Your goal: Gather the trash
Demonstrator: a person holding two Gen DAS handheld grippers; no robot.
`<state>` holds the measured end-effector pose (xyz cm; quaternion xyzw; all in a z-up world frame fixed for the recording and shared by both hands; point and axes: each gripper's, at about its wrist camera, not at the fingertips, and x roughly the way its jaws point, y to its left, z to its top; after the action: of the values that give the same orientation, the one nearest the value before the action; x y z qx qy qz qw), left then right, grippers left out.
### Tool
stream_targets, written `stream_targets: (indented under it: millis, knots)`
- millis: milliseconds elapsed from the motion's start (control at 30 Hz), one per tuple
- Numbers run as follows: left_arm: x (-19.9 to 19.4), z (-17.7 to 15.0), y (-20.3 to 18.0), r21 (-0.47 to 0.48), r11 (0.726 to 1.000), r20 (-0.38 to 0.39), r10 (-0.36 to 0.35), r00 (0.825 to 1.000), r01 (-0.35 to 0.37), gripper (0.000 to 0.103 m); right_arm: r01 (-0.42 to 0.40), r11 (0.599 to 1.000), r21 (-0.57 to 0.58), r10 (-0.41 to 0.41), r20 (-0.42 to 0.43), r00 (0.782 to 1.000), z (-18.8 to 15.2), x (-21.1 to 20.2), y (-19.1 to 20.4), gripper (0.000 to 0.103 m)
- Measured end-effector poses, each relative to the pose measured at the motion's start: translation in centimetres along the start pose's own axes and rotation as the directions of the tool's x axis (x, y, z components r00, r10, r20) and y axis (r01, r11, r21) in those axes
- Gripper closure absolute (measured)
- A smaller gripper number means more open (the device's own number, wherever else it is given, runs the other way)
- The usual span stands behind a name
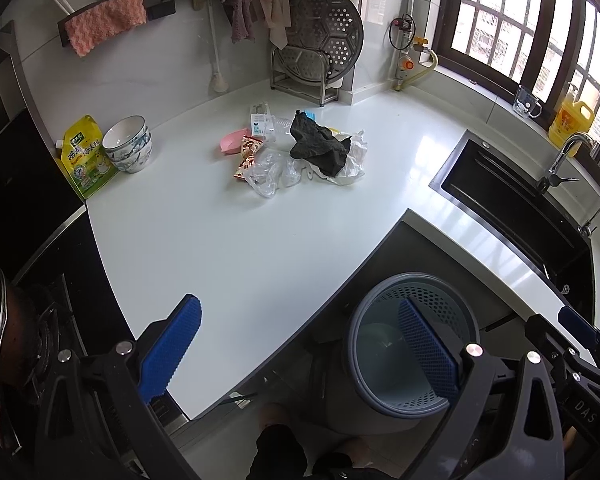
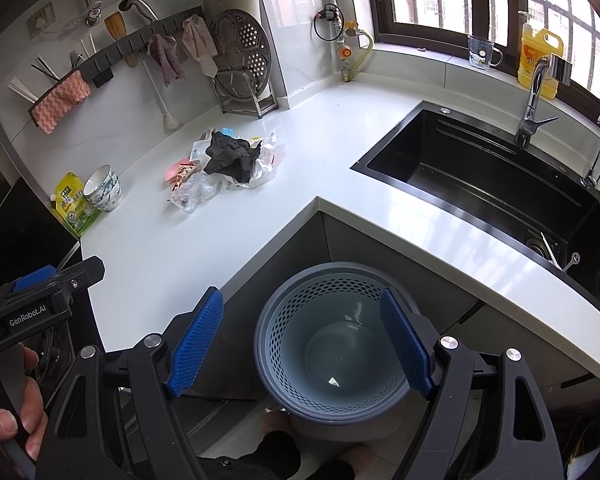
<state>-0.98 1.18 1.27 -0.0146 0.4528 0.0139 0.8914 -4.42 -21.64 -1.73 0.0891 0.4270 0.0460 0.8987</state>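
A heap of trash lies on the white counter [image 1: 204, 240]: a crumpled black bag [image 1: 318, 144] on white plastic, a clear plastic bag [image 1: 272, 172], a red snack wrapper [image 1: 248, 156], a pink piece [image 1: 232, 140] and a clear bottle [image 1: 274, 124]. The heap also shows in the right wrist view, with the black bag [image 2: 232, 156] on top. A grey perforated bin [image 1: 412, 340] stands on the floor below the counter corner; it also shows in the right wrist view [image 2: 332, 344]. My left gripper [image 1: 300, 344] is open and empty over the counter edge. My right gripper [image 2: 304, 344] is open and empty above the bin.
Stacked bowls [image 1: 130, 148] and a green pouch [image 1: 86, 156] stand at the counter's left. A dish rack with a steamer tray [image 1: 320, 44] stands at the back. A black sink [image 2: 496, 188] with a faucet [image 2: 536, 92] is on the right. A stove [image 1: 28, 340] is at the left.
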Motion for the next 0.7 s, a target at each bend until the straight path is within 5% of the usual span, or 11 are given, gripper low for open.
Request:
stream_targets:
  millis: [700]
  knots:
    - [-0.10, -0.42, 0.19, 0.003, 1.000, 0.003, 0.000, 1.000, 0.000, 0.006, 0.001, 1.000, 0.002, -0.001, 0.006, 1.000, 0.09, -0.20, 0.03, 0.026]
